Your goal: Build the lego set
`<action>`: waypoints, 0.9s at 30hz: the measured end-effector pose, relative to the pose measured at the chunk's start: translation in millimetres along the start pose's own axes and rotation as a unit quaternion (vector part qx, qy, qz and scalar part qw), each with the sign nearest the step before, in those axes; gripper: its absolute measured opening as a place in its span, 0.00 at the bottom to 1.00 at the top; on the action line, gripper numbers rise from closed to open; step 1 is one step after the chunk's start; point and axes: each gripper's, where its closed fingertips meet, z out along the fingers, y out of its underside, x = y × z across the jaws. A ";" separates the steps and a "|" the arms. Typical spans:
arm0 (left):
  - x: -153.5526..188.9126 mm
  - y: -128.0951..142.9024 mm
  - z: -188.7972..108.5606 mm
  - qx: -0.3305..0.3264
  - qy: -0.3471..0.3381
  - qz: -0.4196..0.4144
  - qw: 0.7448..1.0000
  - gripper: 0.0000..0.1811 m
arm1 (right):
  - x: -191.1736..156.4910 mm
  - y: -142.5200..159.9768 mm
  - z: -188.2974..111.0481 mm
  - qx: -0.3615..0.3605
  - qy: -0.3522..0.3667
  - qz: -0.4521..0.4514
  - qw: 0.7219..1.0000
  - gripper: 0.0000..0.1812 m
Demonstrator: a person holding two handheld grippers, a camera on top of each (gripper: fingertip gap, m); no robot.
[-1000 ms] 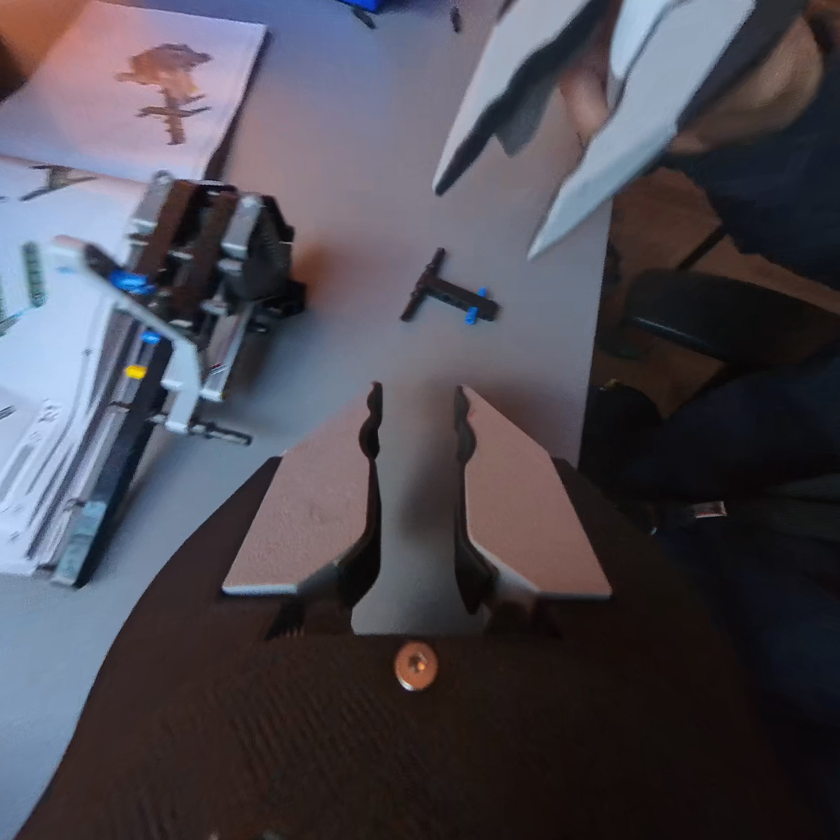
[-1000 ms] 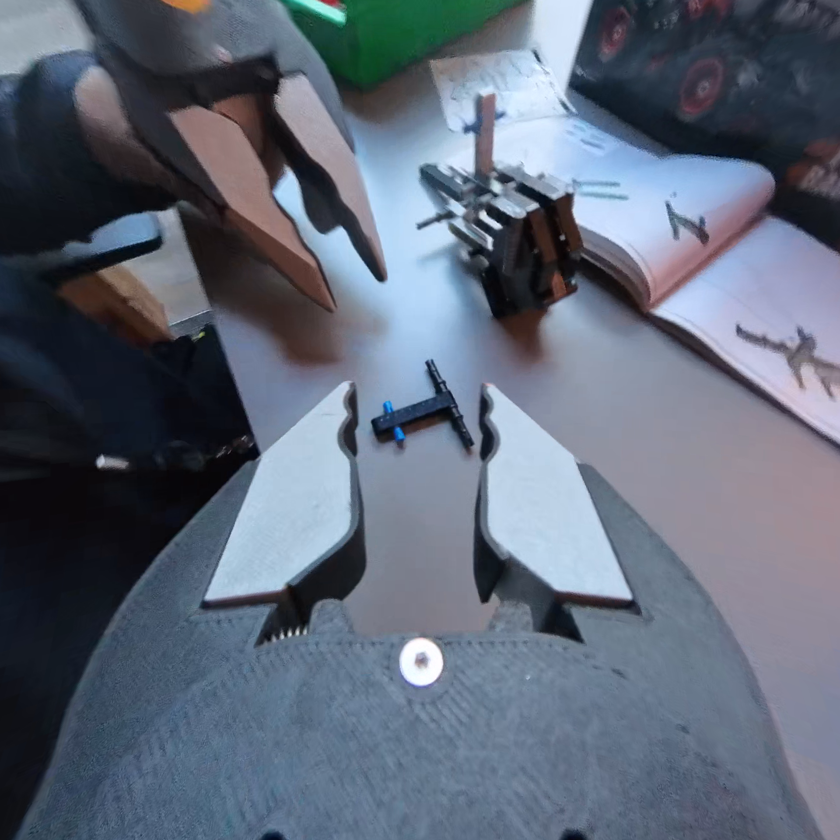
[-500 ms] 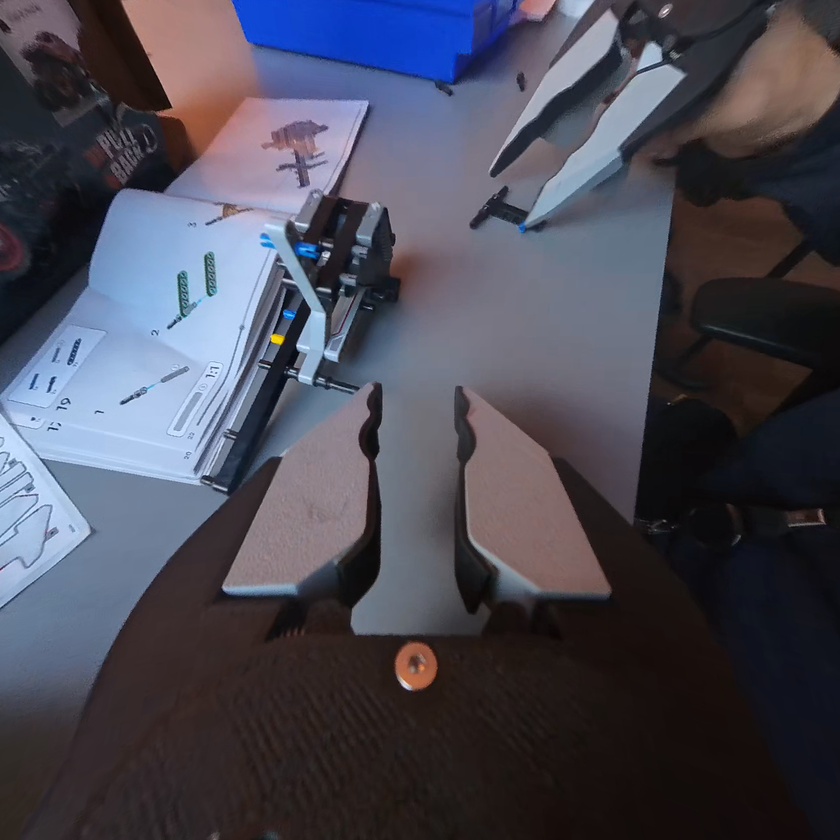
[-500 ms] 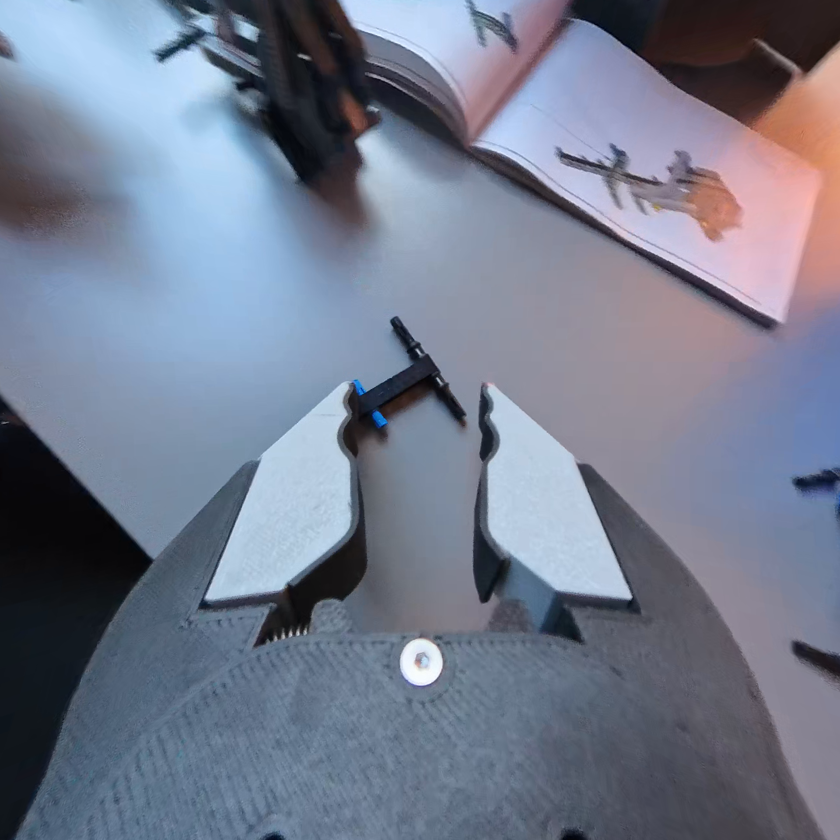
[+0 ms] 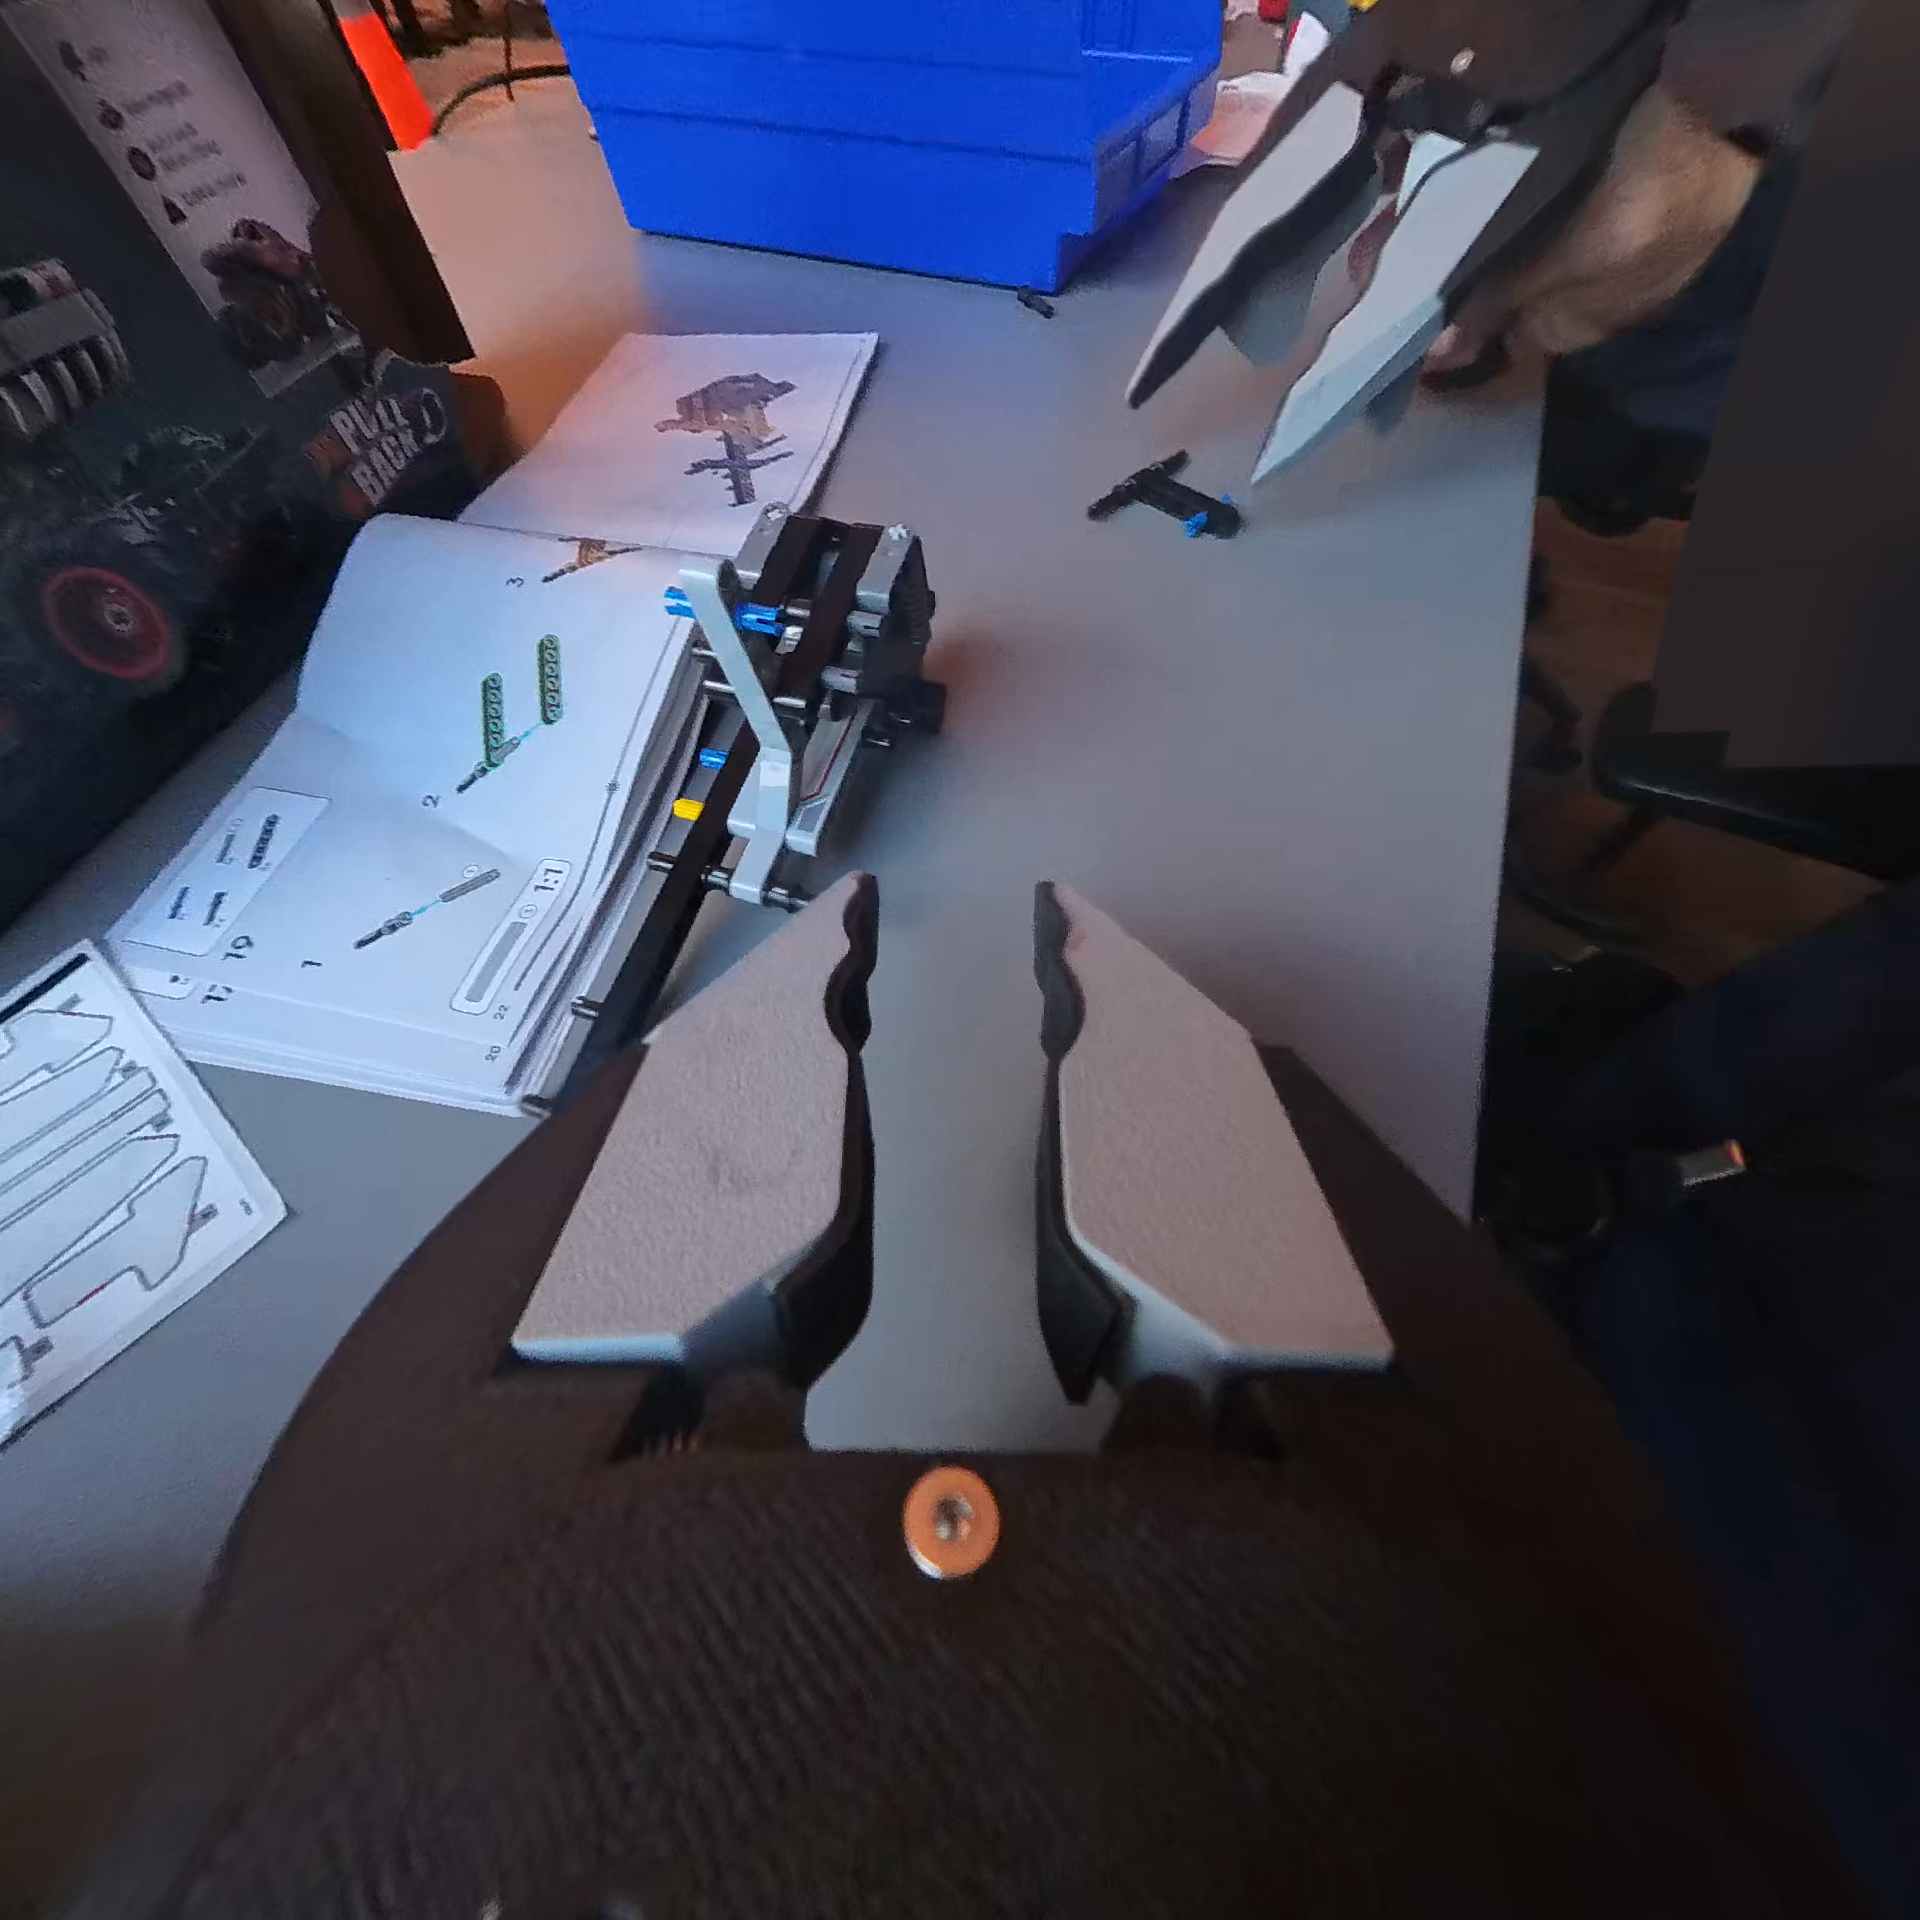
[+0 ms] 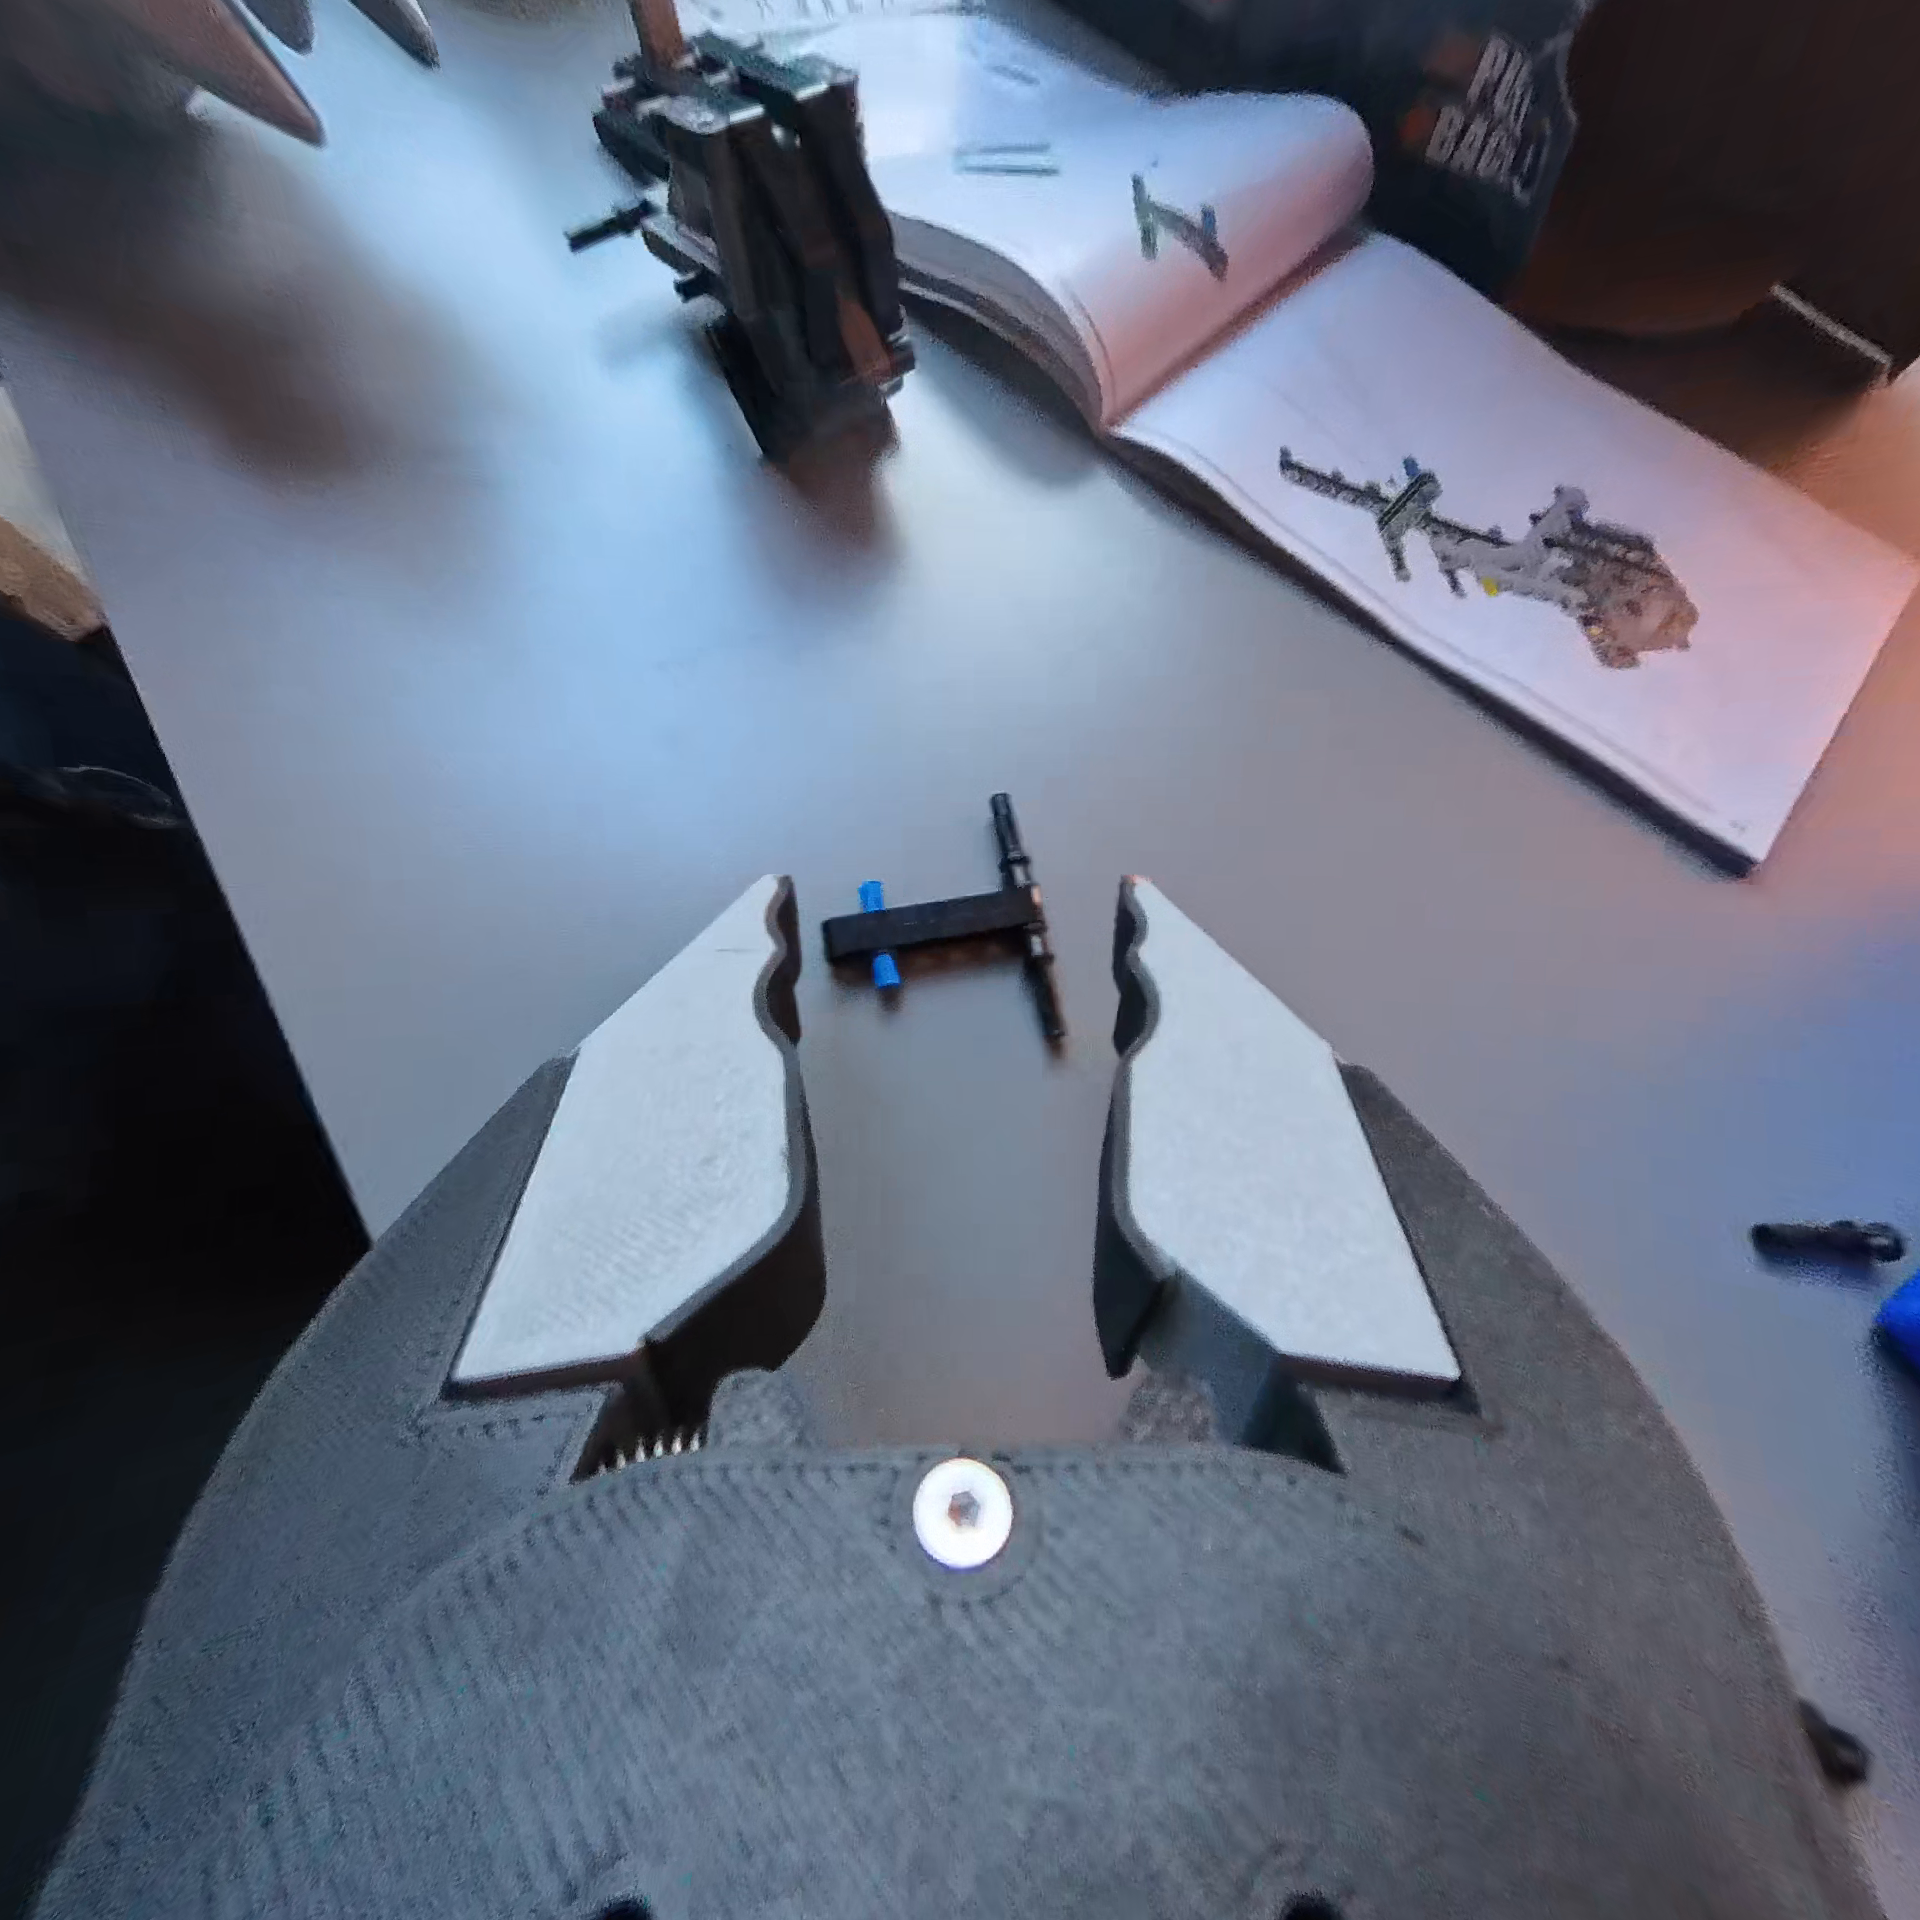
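A small black beam with a blue pin and a black axle [image 6: 940, 925] lies flat on the grey table, just ahead of and between the tips of my open right gripper [image 6: 956, 904]. It also shows in the left wrist view [image 5: 1164, 494], under the right gripper [image 5: 1195, 436]. The black and grey partly built model [image 5: 821, 686] stands against the open instruction booklet [image 5: 416, 790]; it also shows in the right wrist view [image 6: 779, 239]. My left gripper [image 5: 951, 899] is open and empty, just right of the model's near end.
A blue bin [image 5: 894, 125] stands at the back of the table. The set's dark box [image 5: 156, 436] is at the left. A sticker sheet [image 5: 94, 1164] lies near left. A loose black pin [image 6: 1829, 1242] lies at right. The table edge [image 5: 1507, 831] runs along the right. My hands' fingertips stand some 25 cm from each other.
The left gripper has pulled back from the small beam to the model's near end. The right gripper swung round, tipped down at the beam, then lifted slightly so the beam sits between its tips.
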 end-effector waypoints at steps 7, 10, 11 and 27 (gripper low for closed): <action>-26.2 -3.8 -1.8 0.015 -0.043 -0.008 0.999 0.15 | 39.9 -20.9 -5.9 0.091 0.016 -0.064 0.994 0.24; -34.6 -6.2 -2.2 0.023 -0.059 0.010 0.998 0.13 | 56.6 -16.3 -7.0 0.084 0.025 -0.029 0.996 0.29; -37.1 -5.6 -1.2 0.019 -0.066 0.021 0.997 0.13 | 56.8 -16.4 -7.3 0.085 0.023 -0.025 0.996 0.30; -56.2 -15.2 -8.3 0.060 -0.068 0.002 0.996 0.12 | 39.1 -22.4 -9.1 0.104 0.027 -0.085 0.991 0.29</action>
